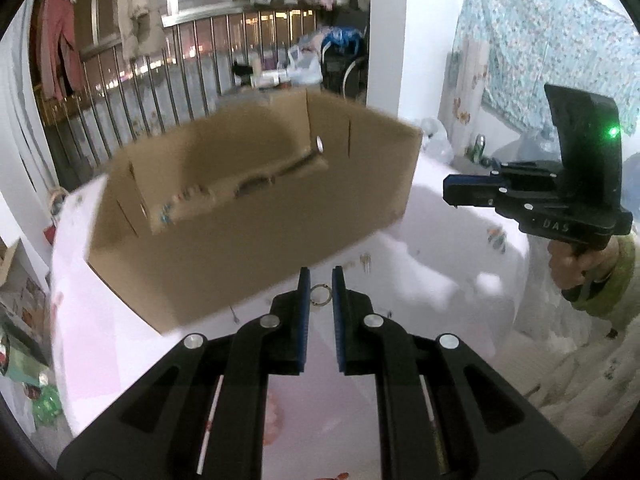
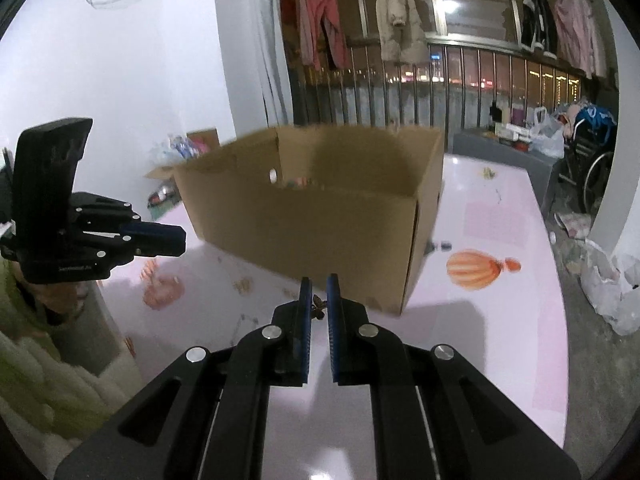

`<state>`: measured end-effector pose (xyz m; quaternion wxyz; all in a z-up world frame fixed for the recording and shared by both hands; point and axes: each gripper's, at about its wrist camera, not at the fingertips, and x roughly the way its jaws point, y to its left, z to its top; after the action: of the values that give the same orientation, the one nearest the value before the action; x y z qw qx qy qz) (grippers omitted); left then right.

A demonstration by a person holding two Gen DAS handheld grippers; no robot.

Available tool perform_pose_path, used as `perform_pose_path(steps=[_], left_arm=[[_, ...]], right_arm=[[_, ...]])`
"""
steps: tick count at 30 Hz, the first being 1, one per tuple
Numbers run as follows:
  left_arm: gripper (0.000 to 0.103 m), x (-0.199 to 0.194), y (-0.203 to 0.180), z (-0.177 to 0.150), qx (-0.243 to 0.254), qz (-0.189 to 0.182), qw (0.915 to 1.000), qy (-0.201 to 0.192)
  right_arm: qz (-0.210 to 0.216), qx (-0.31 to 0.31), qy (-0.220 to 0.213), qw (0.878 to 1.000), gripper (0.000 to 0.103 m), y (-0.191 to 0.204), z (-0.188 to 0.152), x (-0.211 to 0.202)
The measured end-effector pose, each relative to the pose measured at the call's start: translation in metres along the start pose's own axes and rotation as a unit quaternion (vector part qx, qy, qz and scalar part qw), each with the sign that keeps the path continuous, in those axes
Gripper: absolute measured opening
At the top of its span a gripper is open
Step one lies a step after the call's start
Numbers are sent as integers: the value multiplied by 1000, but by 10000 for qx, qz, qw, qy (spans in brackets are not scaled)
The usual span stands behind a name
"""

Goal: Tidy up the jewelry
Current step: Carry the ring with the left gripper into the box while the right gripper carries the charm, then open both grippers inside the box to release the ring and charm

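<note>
An open cardboard box (image 1: 256, 224) stands on the pale pink table (image 1: 400, 280). Inside it lie jewelry pieces (image 1: 240, 192), blurred, among them a beaded strand. My left gripper (image 1: 320, 294) is shut on a thin metal ring (image 1: 321, 294), held just short of the box's near wall. In the right wrist view the same box (image 2: 316, 224) is ahead. My right gripper (image 2: 319, 300) is shut on a small dark butterfly-shaped piece (image 2: 319, 306). Each gripper appears in the other's view: the right one (image 1: 452, 196) at right, the left one (image 2: 180, 242) at left.
A metal railing (image 2: 440, 88) with hanging clothes (image 2: 396, 16) runs behind the table. A wheelchair (image 2: 592, 168) and plastic bags (image 2: 612, 292) stand at the right. An orange balloon print (image 2: 476, 268) marks the table. A person's hand (image 1: 580, 264) holds the right gripper's handle.
</note>
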<state>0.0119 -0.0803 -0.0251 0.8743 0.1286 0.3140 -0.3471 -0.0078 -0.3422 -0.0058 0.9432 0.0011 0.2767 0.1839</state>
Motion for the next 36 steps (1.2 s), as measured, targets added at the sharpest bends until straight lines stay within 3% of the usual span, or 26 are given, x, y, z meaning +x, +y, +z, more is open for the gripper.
perform_pose_path(steps=[9, 13, 21, 23, 25, 28, 36], left_arm=[[10, -24, 27, 53, 189, 214, 9971, -699], [10, 6, 60, 73, -70, 227, 9986, -482], [10, 69, 105, 89, -529, 119, 9983, 190], [16, 83, 114, 89, -670, 138, 9969, 377], [29, 89, 117, 87, -738, 117, 9963, 424], [39, 92, 118, 86, -773, 103, 9961, 422], [40, 82, 117, 85, -900, 110, 9956, 249]], right_arm=[[430, -235, -579, 9971, 8, -11, 72, -1], [588, -229, -480, 9969, 8, -21, 95, 27], [561, -170, 193, 9981, 8, -43, 114, 91], [520, -114, 246, 9983, 9, -46, 113, 96], [519, -26, 258, 9983, 9, -52, 113, 99], [491, 59, 209, 9986, 12, -58, 111, 96], [362, 266, 0, 9990, 22, -69, 108, 79]])
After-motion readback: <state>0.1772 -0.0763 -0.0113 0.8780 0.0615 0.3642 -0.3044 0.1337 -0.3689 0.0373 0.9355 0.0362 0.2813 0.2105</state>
